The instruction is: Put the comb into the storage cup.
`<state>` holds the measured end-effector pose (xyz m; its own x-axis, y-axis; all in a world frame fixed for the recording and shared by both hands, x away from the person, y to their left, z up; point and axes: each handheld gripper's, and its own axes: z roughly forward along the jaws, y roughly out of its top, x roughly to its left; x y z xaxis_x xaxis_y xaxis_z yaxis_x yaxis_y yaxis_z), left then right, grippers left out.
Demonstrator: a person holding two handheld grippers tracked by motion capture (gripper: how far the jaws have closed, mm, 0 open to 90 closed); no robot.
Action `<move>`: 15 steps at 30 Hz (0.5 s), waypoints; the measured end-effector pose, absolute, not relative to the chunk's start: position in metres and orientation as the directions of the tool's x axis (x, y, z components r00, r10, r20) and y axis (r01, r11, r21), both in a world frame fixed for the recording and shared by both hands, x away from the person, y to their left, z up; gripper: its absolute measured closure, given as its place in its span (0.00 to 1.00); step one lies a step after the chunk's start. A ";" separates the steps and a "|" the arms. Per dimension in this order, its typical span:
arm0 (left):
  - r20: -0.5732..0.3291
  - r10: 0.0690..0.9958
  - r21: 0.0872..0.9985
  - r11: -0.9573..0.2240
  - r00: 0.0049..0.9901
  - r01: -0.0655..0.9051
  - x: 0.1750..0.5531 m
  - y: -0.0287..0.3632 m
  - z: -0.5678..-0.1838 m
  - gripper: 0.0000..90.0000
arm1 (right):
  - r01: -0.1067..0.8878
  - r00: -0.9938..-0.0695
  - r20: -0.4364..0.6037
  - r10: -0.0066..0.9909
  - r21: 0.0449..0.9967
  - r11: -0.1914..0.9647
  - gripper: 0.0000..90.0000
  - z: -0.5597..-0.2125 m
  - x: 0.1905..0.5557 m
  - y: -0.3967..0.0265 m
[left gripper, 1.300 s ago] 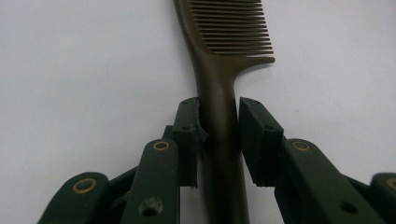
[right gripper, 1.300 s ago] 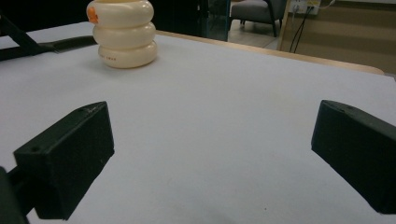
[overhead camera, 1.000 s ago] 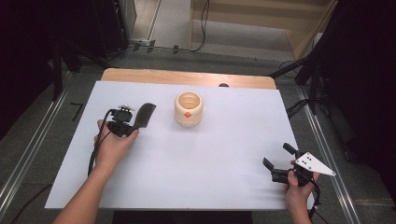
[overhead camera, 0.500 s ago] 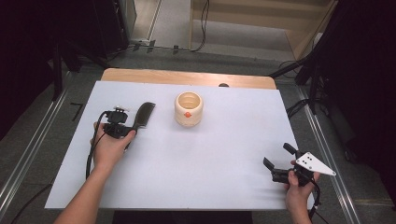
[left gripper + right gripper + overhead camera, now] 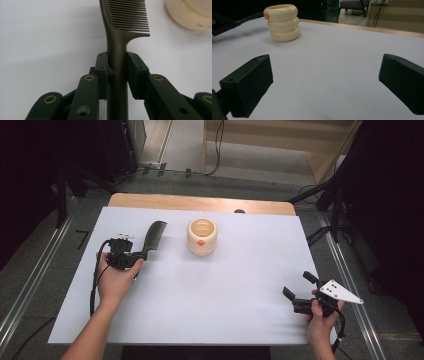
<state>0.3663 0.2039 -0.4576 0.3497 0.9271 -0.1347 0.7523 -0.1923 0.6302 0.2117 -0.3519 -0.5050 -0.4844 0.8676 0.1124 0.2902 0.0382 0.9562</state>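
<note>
White table point(image 5: 240, 285) in dark room

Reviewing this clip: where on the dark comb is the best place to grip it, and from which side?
By the handle, from its free end, along its length. The comb has a narrow, smooth handle and thin teeth further up; the left gripper is shut on the handle just below the teeth, a finger on each flat side.

A white sheet covers the table point(image 5: 240, 285), with a strip of bare wood point(image 5: 200, 202) showing along its far edge. Around it lies a grey floor point(image 5: 30, 265) with metal rails point(image 5: 35, 285) at left and right, cables point(image 5: 320, 232) trailing at upper right, and darkness fills both upper corners.
</note>
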 end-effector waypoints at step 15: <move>-0.149 0.910 0.735 -0.160 0.388 0.658 0.345 0.203 -0.451 0.81 | 0.282 -0.559 0.112 0.822 0.958 0.061 0.00 -0.470 0.228 -0.321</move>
